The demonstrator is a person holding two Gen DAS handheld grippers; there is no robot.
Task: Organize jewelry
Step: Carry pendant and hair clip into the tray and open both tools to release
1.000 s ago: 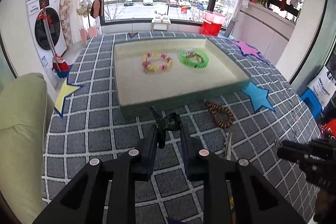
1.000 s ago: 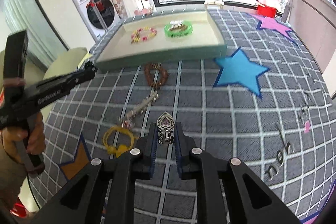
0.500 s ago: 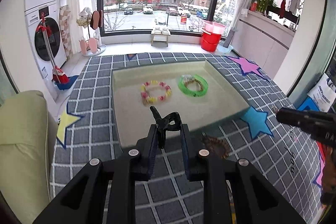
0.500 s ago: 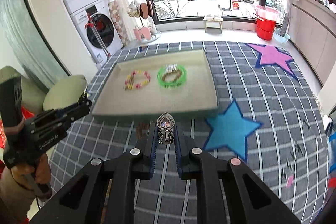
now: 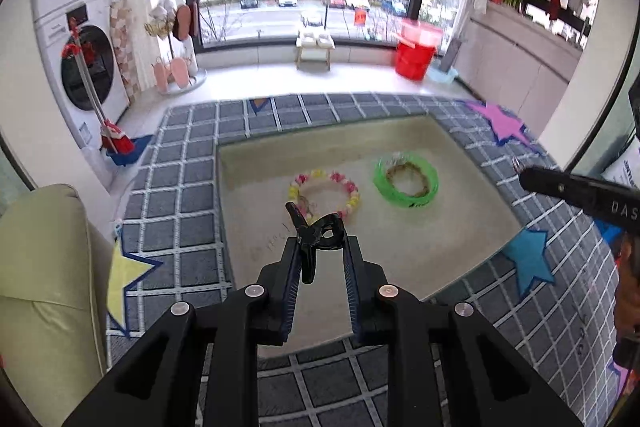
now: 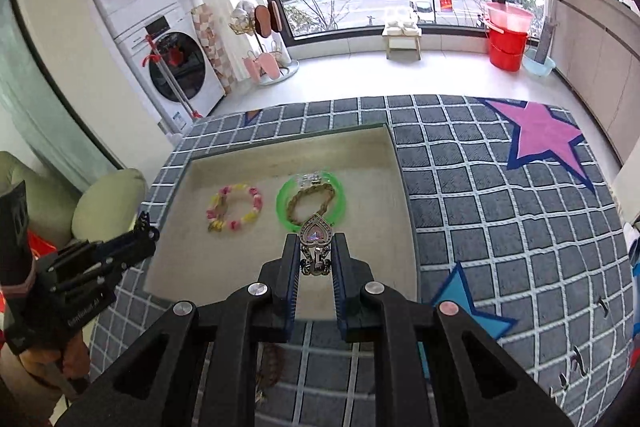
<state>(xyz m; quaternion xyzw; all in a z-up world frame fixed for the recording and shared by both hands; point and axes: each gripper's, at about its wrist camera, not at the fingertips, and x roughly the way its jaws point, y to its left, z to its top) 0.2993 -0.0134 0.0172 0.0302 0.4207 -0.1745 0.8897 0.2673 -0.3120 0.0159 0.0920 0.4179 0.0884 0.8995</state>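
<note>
My left gripper [image 5: 319, 250] is shut on a black hair clip [image 5: 314, 231] and holds it above the near part of the beige tray [image 5: 472, 223]. My right gripper [image 6: 316, 254] is shut on a silver heart-shaped clip [image 6: 316, 241] above the tray's [image 6: 192, 259] near right part. In the tray lie a pink and yellow bead bracelet [image 5: 325, 191] and a green bangle [image 5: 406, 179] with a brown braided bracelet inside it; both also show in the right wrist view [image 6: 234, 207] [image 6: 311, 199]. The right gripper's fingers [image 5: 560, 183] show at the left view's right edge.
The tray lies on a grey checked rug [image 6: 480, 195] with coloured stars. A brown bead bracelet [image 6: 272, 367] lies on the rug under my right gripper. A green cushion [image 5: 44, 291] is at the left. Washing machines [image 6: 160, 39] and a red bucket [image 6: 506, 43] stand beyond the rug.
Both grippers have risen and moved forward over the tray, each keeping its clip. The loose jewelry on the rug has dropped out of view beneath them.
</note>
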